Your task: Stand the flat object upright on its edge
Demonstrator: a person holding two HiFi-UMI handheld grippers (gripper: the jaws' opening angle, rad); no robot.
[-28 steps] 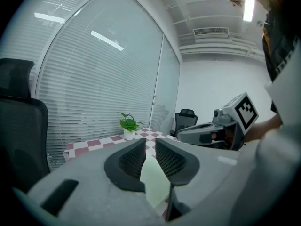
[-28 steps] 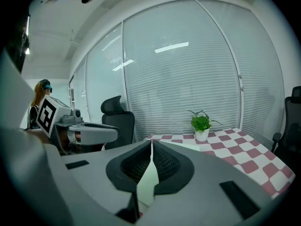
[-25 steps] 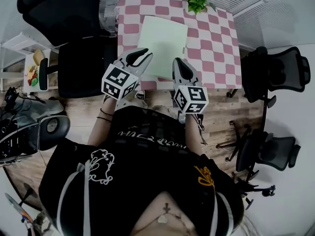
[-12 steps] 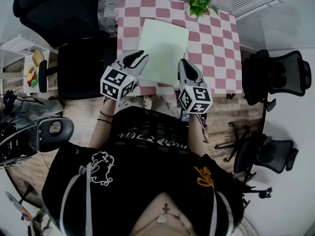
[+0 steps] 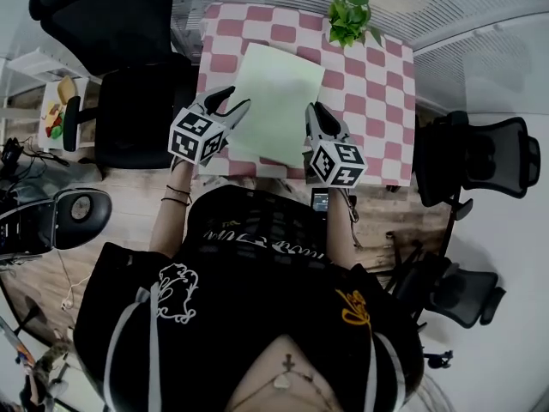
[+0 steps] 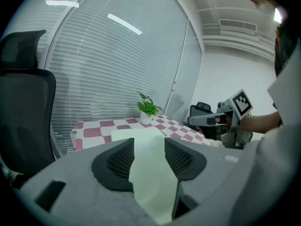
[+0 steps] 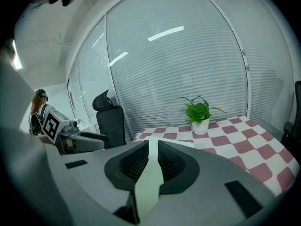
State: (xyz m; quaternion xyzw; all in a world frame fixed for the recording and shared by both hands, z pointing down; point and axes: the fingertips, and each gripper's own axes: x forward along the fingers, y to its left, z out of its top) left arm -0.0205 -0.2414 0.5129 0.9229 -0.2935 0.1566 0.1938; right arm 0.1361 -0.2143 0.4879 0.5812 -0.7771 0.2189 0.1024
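Note:
A pale green flat board (image 5: 276, 101) lies flat on the pink-and-white checked table (image 5: 377, 84). My left gripper (image 5: 230, 103) hovers at the board's left edge near its front corner. Its jaws have just been opening and stand apart with nothing between them. In the left gripper view the board (image 6: 141, 134) shows beyond the left gripper (image 6: 149, 147). My right gripper (image 5: 316, 112) is shut at the board's near right corner. The right gripper view shows the board (image 7: 181, 141) ahead of the right gripper (image 7: 153, 147). I cannot tell whether either gripper touches the board.
A small potted plant (image 5: 350, 15) stands at the table's far edge, beyond the board. A black office chair (image 5: 129, 67) is close to the table's left side and others (image 5: 480, 148) stand to the right. A shelf with small items (image 5: 58, 114) is far left.
Both grippers have moved forward from the table's near edge to the board's near corners. The left jaws now stand wider apart. The board has not moved.

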